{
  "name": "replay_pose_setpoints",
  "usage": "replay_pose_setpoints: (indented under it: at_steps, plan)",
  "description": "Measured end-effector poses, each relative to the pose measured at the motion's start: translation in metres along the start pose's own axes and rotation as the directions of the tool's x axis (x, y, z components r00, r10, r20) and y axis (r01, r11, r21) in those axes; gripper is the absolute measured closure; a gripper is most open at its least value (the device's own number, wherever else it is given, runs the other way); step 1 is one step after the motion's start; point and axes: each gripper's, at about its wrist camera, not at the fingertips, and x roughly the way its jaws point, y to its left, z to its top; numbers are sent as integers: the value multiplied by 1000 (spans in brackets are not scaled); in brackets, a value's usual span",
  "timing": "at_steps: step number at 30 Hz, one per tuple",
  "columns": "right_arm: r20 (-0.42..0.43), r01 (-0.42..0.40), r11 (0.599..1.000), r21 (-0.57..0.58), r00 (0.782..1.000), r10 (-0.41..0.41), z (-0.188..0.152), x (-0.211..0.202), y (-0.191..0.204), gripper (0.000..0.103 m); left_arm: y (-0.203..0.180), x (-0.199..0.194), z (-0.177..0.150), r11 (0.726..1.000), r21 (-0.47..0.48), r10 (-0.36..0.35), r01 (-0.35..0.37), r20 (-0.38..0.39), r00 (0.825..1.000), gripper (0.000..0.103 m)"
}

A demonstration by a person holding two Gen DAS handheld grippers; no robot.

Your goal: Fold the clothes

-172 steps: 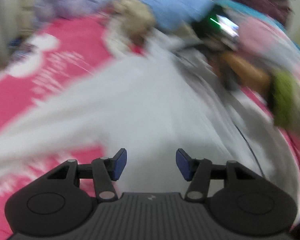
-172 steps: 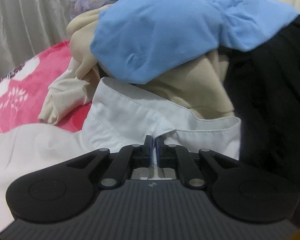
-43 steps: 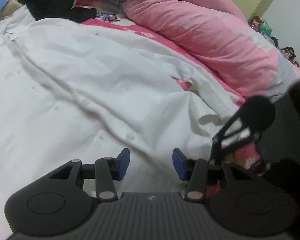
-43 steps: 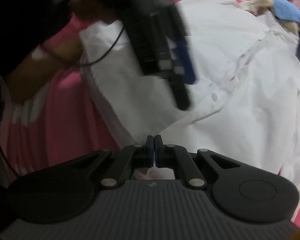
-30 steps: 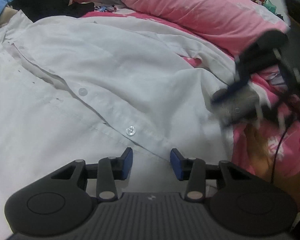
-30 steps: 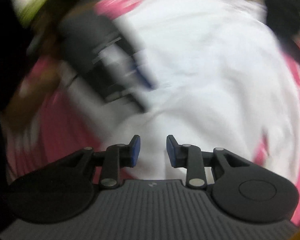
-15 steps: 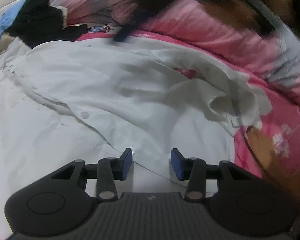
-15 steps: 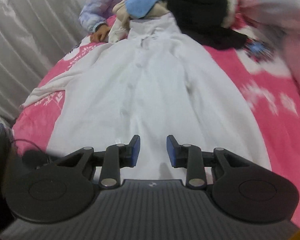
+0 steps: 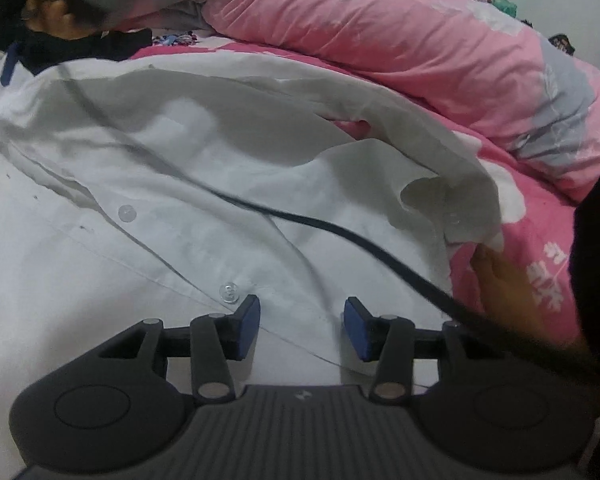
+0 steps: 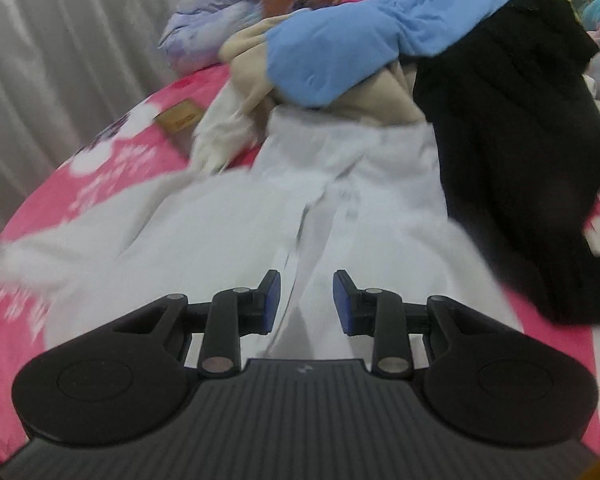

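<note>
Two buttons sit on the white shirt spread over the bed; my left gripper hovers there, jaws just widened, nothing between them. From the right wrist, my right gripper stands partly open, empty, over the shirt's placket below a clothes pile.

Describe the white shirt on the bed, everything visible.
The white shirt is a thin, woven-looking button-up lying spread, front up, on the pink bed cover. Clear buttons run down its placket; its right side is rumpled into folds. A black cable crosses it. A black garment overlaps its collar end.
</note>
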Motion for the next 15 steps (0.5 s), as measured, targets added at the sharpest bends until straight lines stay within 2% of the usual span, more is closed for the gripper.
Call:
replay_pose_setpoints:
  at_steps: [3, 6, 10, 15]
  plan:
    - [-3, 35, 999, -23, 999, -35, 17, 30, -1, 75, 4, 1, 0, 1000, -20, -22, 22, 1, 1000, 56]
    - [-10, 92, 991, -94, 996, -94, 26, 59, 4, 75, 7, 1, 1, 999, -36, -39, 39, 2, 999, 56]
    - [-39, 184, 976, -120, 981, -190, 33, 94, -4, 75, 10, 0, 1, 997, -46, -55, 55, 4, 998, 56]
    - [-50, 186, 978, -100, 980, -191, 33, 106, -15, 75, 13, 0, 0, 997, -46, -64, 64, 6, 998, 56]
